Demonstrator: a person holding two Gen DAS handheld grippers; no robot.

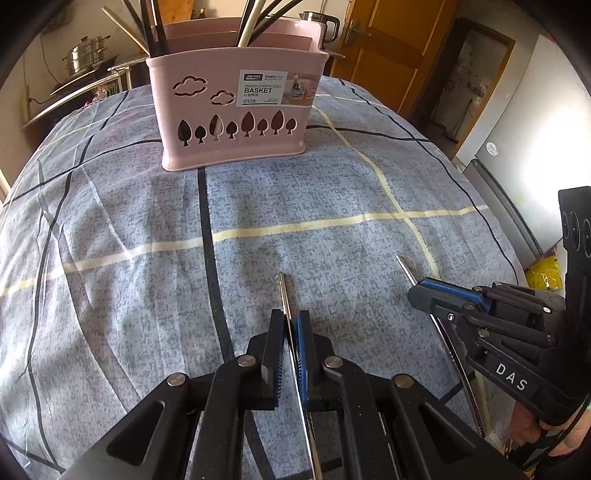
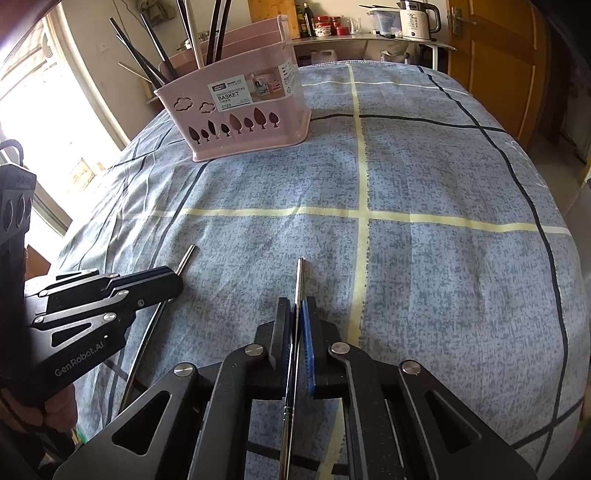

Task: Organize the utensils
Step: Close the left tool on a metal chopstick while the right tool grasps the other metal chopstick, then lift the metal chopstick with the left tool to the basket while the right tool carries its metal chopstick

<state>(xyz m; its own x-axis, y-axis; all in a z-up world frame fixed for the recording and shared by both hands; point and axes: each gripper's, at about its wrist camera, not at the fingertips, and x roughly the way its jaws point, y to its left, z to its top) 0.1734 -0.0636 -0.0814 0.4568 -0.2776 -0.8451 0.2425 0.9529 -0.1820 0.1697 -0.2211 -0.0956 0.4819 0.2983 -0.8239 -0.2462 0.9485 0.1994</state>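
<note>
Above tablecloth (image 1: pixel 332 192), both grippers clamping chopsticks

home kitchen: steamer pot (image 1: pixel 86 55) on stove, electric kettle (image 2: pixel 417 18), oil bottles (image 2: pixel 304 20) on shelf, wooden door (image 1: pixel 391 48).

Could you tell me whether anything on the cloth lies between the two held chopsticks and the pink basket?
Nothing visible does. The cloth is bare between each metal chopstick and the pink basket.

Both low views (close) share basket (image 1: pixel 232 110).
</note>
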